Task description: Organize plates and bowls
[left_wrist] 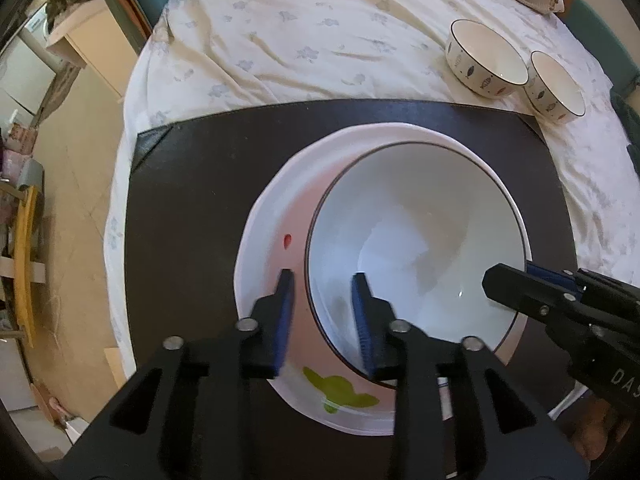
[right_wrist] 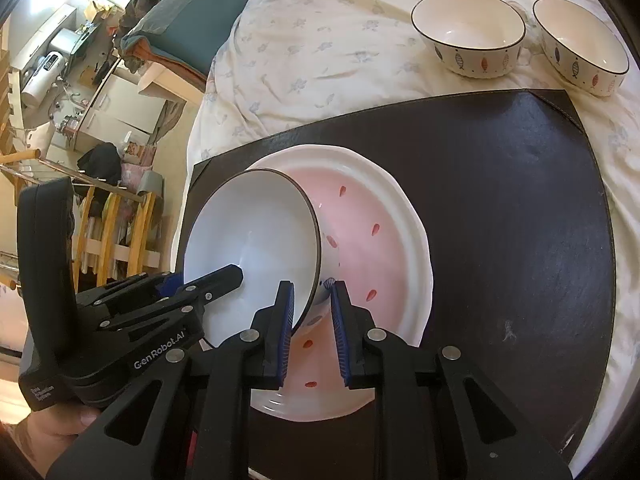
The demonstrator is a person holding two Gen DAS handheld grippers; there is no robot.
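A white bowl (left_wrist: 420, 248) with a dark rim sits over a pink watermelon-pattern plate (left_wrist: 272, 240) on a dark mat (left_wrist: 192, 184). My left gripper (left_wrist: 322, 276) straddles the bowl's near rim, one finger outside and one inside, with a gap left to the rim. My right gripper (right_wrist: 311, 286) straddles the bowl's (right_wrist: 256, 240) other side, which is tilted over the plate (right_wrist: 380, 240); its jaws stand close around the wall. Each gripper shows in the other's view, the right one (left_wrist: 520, 284) and the left one (right_wrist: 212, 280).
Two more fish-pattern bowls (right_wrist: 468, 32) (right_wrist: 580, 40) stand on the floral bedsheet (right_wrist: 320, 40) beyond the mat (right_wrist: 520, 200). The bed edge drops off to the left, with furniture and clutter on the floor there.
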